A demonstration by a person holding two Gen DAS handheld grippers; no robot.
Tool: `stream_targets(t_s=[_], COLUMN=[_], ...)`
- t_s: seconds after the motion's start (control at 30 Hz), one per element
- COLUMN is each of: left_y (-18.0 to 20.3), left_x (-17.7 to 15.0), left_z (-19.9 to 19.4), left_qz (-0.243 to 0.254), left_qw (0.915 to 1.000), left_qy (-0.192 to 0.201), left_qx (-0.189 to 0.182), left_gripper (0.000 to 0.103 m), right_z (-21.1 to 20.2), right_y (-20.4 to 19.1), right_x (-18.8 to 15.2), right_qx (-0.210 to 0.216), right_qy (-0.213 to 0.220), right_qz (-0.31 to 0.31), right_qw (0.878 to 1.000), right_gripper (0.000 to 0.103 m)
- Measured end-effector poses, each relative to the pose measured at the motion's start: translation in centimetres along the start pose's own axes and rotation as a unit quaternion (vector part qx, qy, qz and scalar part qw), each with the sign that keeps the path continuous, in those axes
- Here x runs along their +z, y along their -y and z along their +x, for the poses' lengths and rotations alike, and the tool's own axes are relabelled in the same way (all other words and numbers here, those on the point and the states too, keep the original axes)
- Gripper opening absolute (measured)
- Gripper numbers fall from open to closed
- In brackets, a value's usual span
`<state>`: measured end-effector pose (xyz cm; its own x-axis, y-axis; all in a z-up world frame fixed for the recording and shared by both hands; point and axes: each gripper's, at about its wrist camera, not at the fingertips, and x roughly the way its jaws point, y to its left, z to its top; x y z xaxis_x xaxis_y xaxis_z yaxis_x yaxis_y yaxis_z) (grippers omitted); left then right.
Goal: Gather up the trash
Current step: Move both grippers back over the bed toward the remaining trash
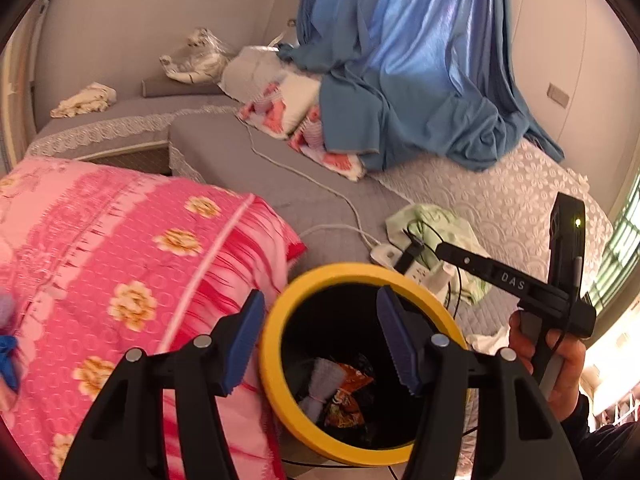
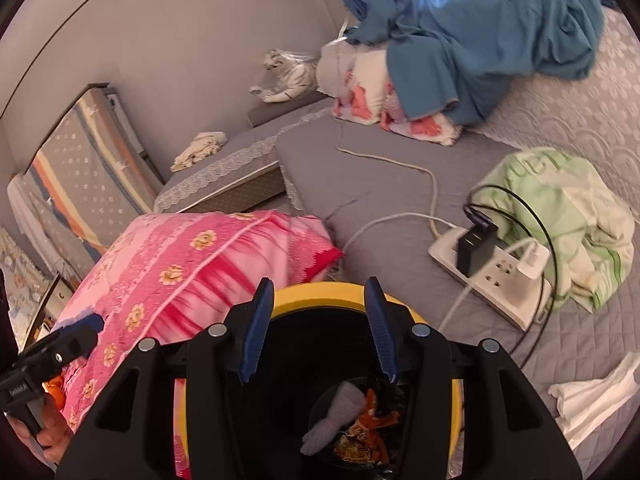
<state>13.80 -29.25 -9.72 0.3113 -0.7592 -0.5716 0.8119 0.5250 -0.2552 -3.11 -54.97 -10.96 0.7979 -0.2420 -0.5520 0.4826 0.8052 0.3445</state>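
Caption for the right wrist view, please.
Right gripper open and empty above the yellow-rimmed bin holding wrappers, on a grey bed beside a pink pillow.

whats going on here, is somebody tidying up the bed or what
A person is collecting trash with a handheld gripper in each hand. Both the left gripper and the right gripper hang open and empty above a yellow-rimmed bin, beside a pink floral pillow. A grey cloth and an orange wrapper already lie at the bottom of the bin. A crumpled white tissue is on the bed, not yet picked up.
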Motion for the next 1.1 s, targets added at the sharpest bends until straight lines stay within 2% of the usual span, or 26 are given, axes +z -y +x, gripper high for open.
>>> stream_targets(t_s=[0.2,0.4,0.5,0.6,0.73,0.9,1.1], left_y=[-2.2,-5.1,-6.8,-8.1,-10.7,-13.3,-16.2], left_x=[0.8,0.8,0.3,-0.2,-1.5,-3.3,-6.0], left_z=[-5.0,-11.3,-15.1,-17.9,-21.8,-25.1,-28.3], left_qz=[-0.014,-0.037,-0.044,-0.051,-0.069,-0.099,-0.130], left_qw=[0.9979,0.9884,0.9785,0.9694,0.9532,0.9386,0.9210], left_qy=[0.047,0.095,0.123,0.137,0.147,0.148,0.147], left_qx=[0.042,0.113,0.160,0.197,0.255,0.296,0.337], left_gripper=[0.056,0.056,0.056,0.056,0.056,0.056,0.058], right_z=[-0.1,0.0,0.4,0.8,1.2,1.7,2.0], right_y=[-4.6,-11.1,-15.1,-18.5,-23.4,-28.8,-33.9], right_x=[0.8,1.4,1.1,0.7,-0.4,-2.3,-4.7], right_qx=[0.045,0.106,0.140,0.168,0.211,0.253,0.283], right_qy=[0.007,0.013,0.009,0.001,-0.010,-0.030,-0.050], right_qz=[-0.036,-0.080,-0.107,-0.127,-0.160,-0.198,-0.243], right_qw=[0.998,0.991,0.984,0.978,0.964,0.946,0.926], right_gripper=[0.044,0.044,0.044,0.044,0.044,0.045,0.045])
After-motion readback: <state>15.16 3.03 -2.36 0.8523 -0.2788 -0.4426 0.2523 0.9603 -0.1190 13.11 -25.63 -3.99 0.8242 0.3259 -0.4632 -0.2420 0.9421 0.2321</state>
